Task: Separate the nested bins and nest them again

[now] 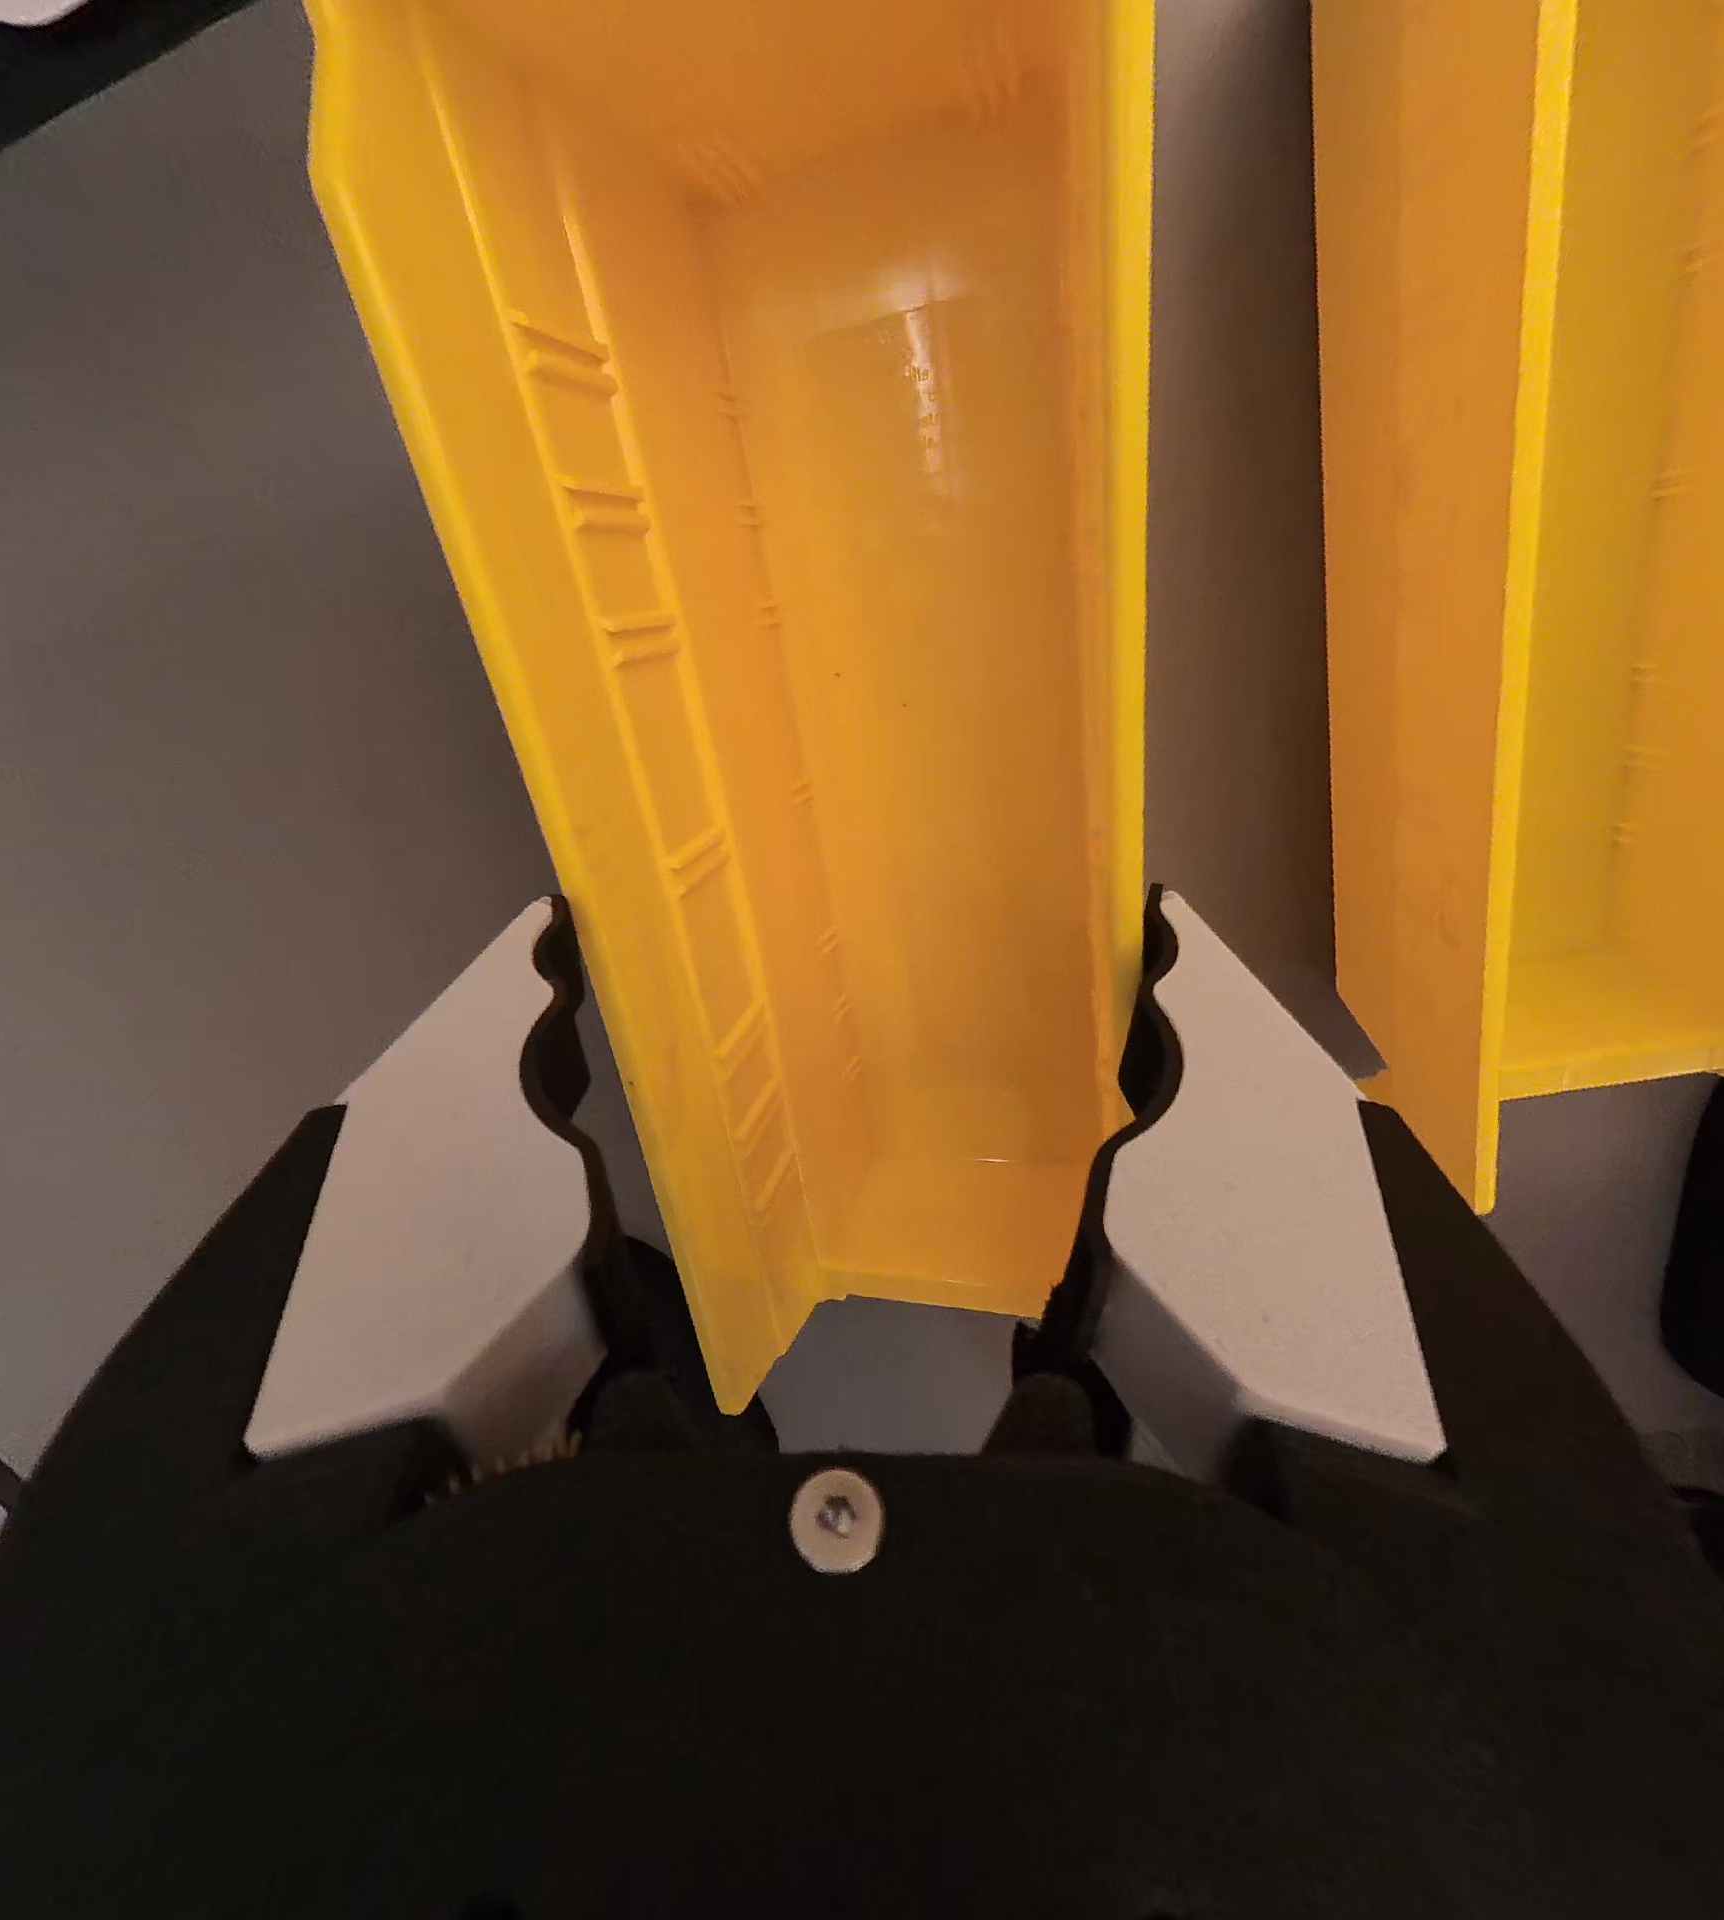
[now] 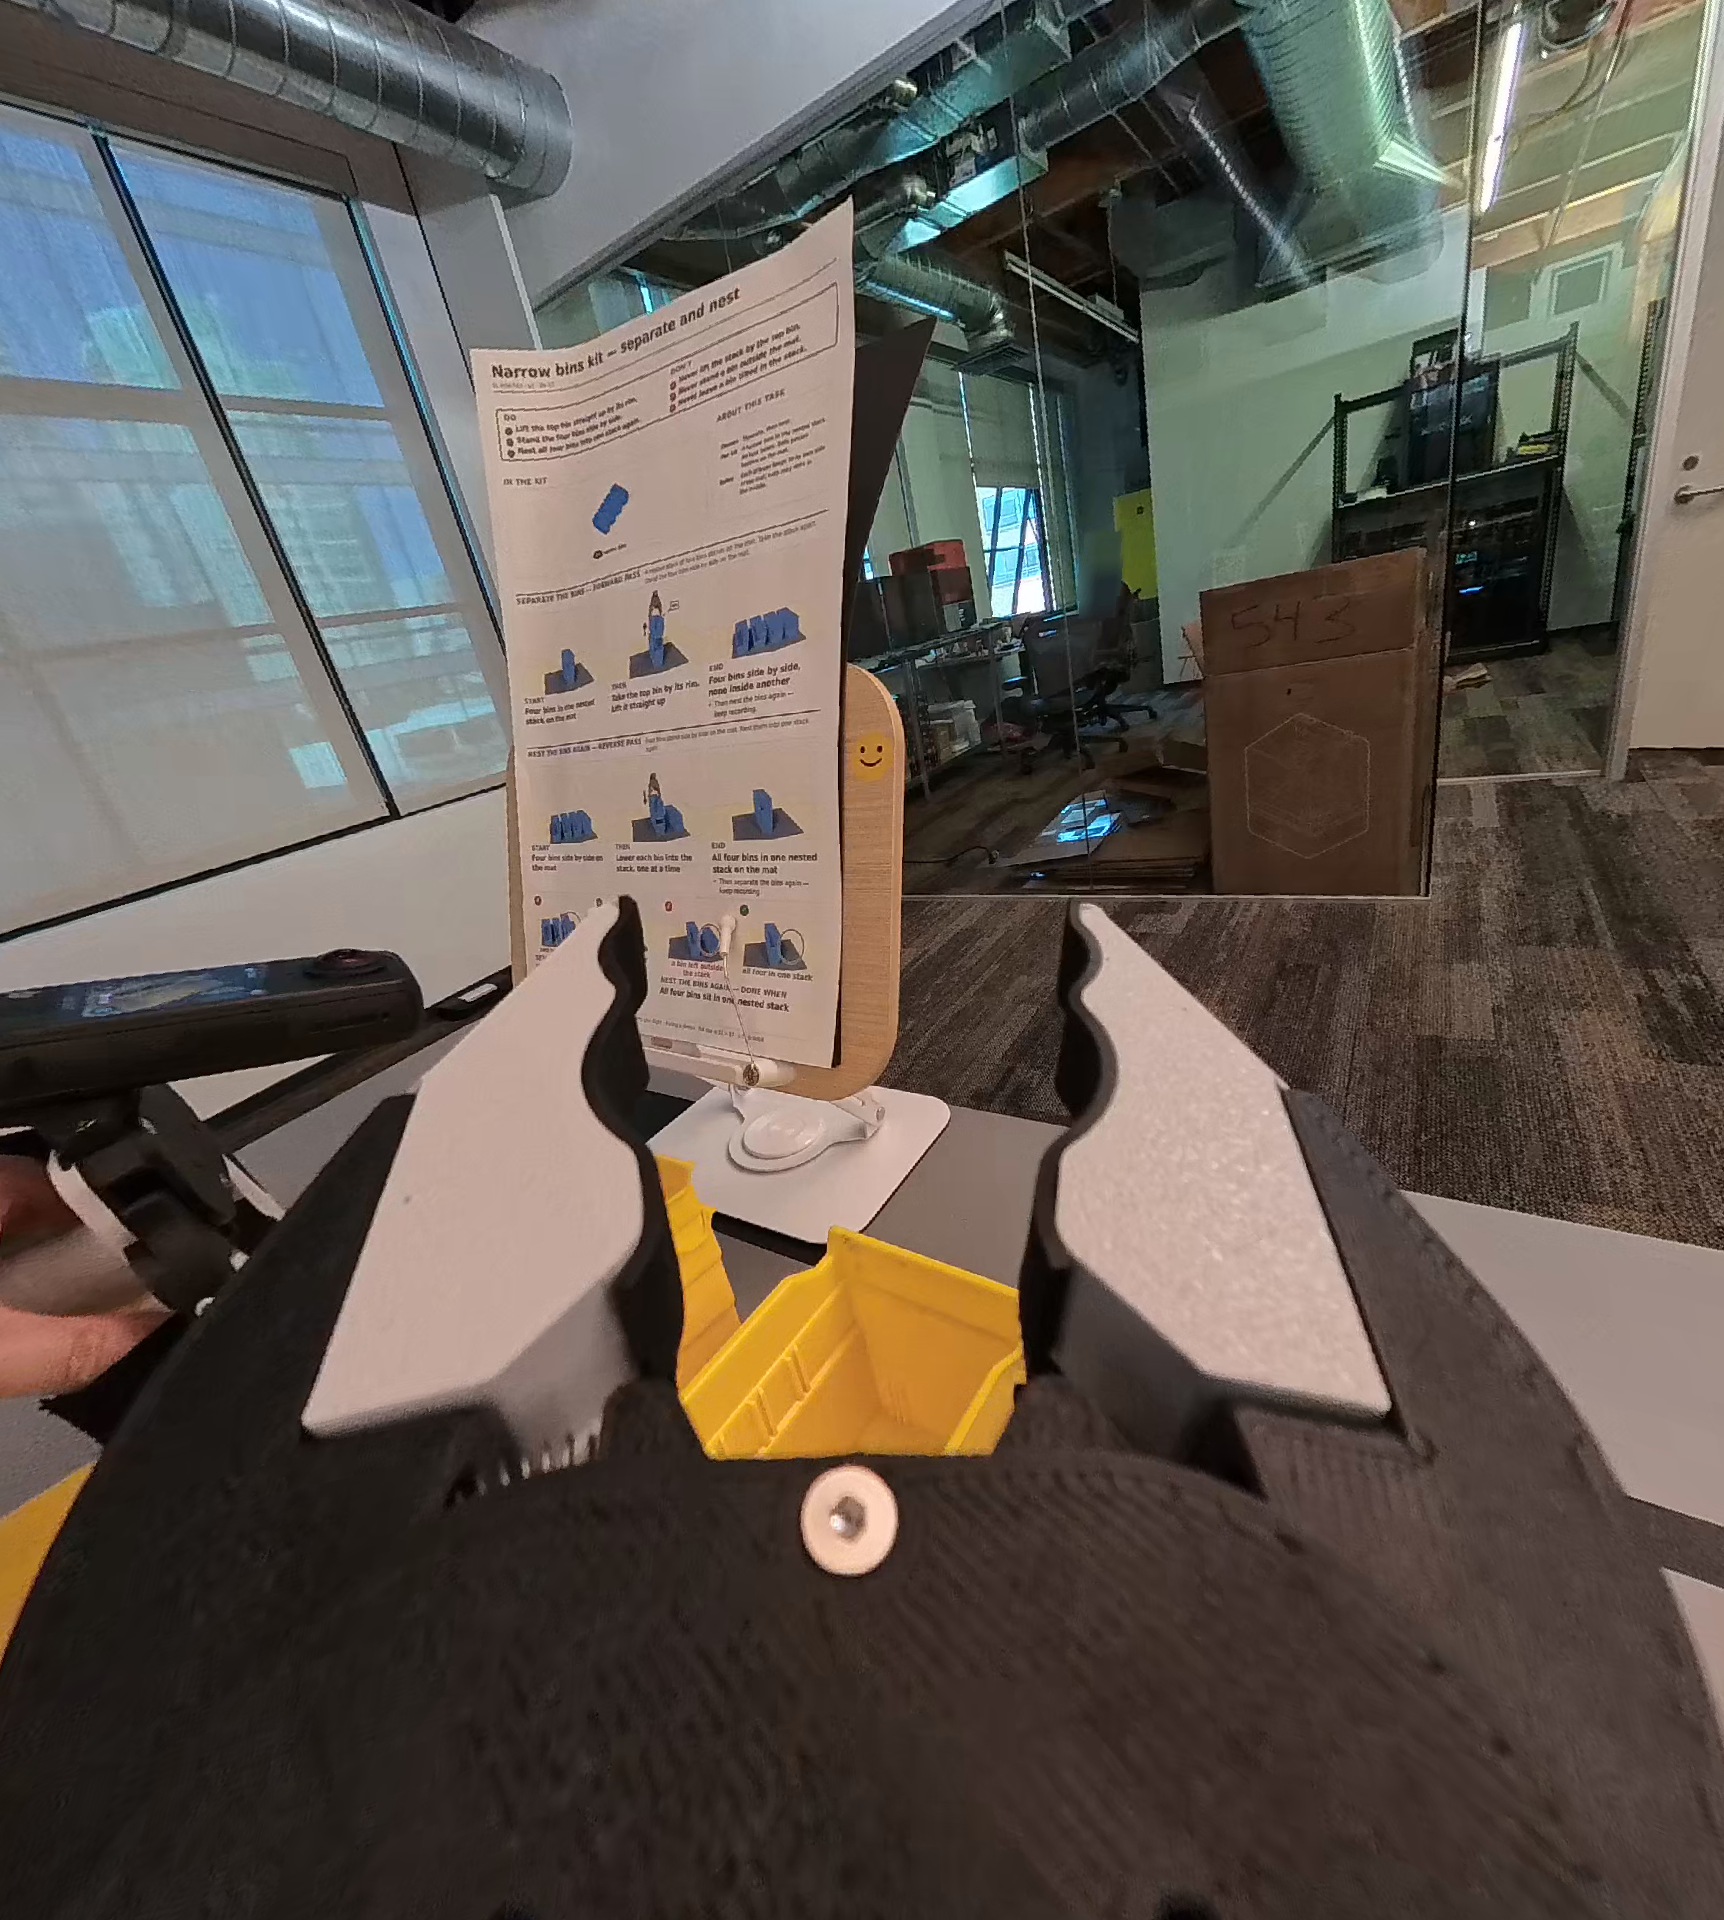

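The narrow yellow bin [image 1: 899,727] lies lengthwise on the grey table [image 1: 162,623], its near end between the fingers of the left tool [image 1: 853,997]. Both pads appear to touch its outer walls, though how firmly is unclear; a light squeeze on those slick, tapered sides could let it slide or twist out on lifting. A second yellow bin [image 1: 1616,623] lies just beside it, so a swing could knock it. The right tool [image 2: 842,997] hangs open and empty above another yellow bin [image 2: 868,1351].
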`<state>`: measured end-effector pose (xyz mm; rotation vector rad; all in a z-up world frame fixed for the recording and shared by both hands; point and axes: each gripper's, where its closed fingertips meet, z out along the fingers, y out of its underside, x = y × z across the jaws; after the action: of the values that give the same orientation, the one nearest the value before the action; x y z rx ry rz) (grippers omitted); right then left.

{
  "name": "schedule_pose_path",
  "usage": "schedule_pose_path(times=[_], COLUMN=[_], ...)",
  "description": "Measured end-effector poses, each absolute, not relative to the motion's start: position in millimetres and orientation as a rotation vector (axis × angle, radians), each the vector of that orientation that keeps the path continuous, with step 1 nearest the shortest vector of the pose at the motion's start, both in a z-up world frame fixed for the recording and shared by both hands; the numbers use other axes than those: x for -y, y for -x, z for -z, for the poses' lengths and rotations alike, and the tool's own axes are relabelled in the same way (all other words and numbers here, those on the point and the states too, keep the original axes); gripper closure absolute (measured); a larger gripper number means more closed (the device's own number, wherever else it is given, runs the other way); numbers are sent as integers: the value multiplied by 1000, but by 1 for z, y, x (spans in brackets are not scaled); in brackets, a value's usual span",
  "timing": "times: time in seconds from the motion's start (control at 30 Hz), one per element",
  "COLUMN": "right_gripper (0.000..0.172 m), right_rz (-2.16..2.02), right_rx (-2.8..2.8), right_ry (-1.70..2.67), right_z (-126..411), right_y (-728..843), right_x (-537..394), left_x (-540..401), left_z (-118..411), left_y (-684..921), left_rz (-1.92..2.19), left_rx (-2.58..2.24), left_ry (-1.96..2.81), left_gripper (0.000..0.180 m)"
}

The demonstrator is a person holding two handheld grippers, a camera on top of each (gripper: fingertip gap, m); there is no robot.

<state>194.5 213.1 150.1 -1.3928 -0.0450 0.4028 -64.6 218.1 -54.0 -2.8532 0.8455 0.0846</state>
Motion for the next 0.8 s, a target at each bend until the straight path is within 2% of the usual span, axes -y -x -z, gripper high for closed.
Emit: schedule_pose_path(times=[0.3, 0.8], right_gripper=[92, 92], right_rz=[-404, -410], right_rx=[42, 55], right_ry=[1391, 1417], right_z=[-151, -145], right_y=[-195, -190], right_x=[-213, -217], left_x=[-216, -211], left_z=[52, 58], left_y=[63, 58], left_rz=[-75, -41], left_rx=[-858, -919], left_ry=[2851, 2890], left_gripper=[75, 62])
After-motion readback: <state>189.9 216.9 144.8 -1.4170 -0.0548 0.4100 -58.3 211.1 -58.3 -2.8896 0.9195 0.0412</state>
